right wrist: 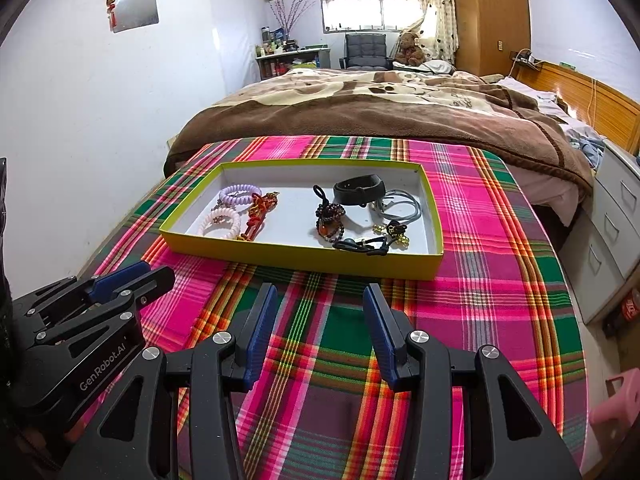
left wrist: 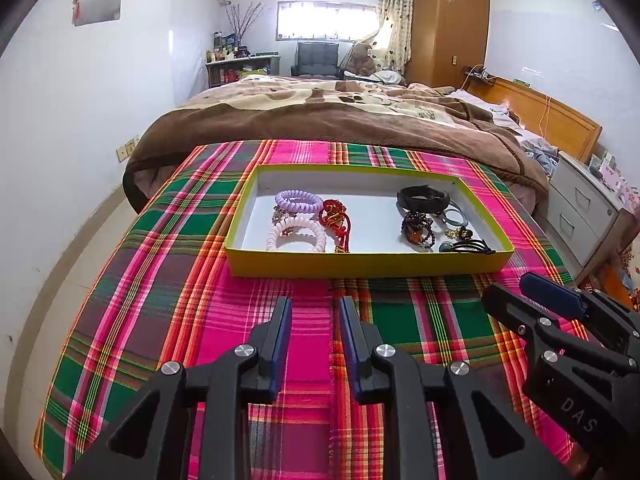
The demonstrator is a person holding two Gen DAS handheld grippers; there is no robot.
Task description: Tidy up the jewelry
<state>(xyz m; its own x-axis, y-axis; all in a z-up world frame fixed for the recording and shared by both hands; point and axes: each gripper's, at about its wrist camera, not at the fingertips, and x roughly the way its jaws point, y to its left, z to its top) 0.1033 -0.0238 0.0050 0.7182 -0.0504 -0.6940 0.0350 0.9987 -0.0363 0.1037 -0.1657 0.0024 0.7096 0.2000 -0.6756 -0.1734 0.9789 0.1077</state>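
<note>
- so the tray (left wrist: 360, 266) is sitting on the plaid cloth (left wrist: 160, 280) with everything already inside it; looks like it's acting as the one catch-all so nothing is rolling off onto the bed (left wrist: 320, 116) behind it
- stuff is kind of lying in two bunches in the tray, which I'm guessing is the sorting idea; light and bright pieces at the tray's left end, dark ones at its right end
- left end: purple coil (left wrist: 298, 200) sitting behind the white coil (left wrist: 296, 236), red knot (left wrist: 336, 220) lying just beside both, touching or nearly; can't tell which
- right end: black band (right wrist: 359, 191) at the back, beads (right wrist: 330, 220) in front of it, grey ties (right wrist: 400, 206) beside the band, gold charm (right wrist: 396, 232) and black clip (right wrist: 362, 245) right up against the tray's near wall
- left gripper (left wrist: 315, 308) is hovering in front of the tray's near wall, jaws parted a little, holding nothing; the coils are lying beyond that wall, a bit left of where it's pointing
- right gripper (right wrist: 320, 298) is also hovering in front of the tray, jaws spread wider, nothing in them either; the clip and beads are lying straight past the wall, nearly in line with the gap
- my guess is both are just waiting at the tray's front edge; nothing being gripped yet
</note>
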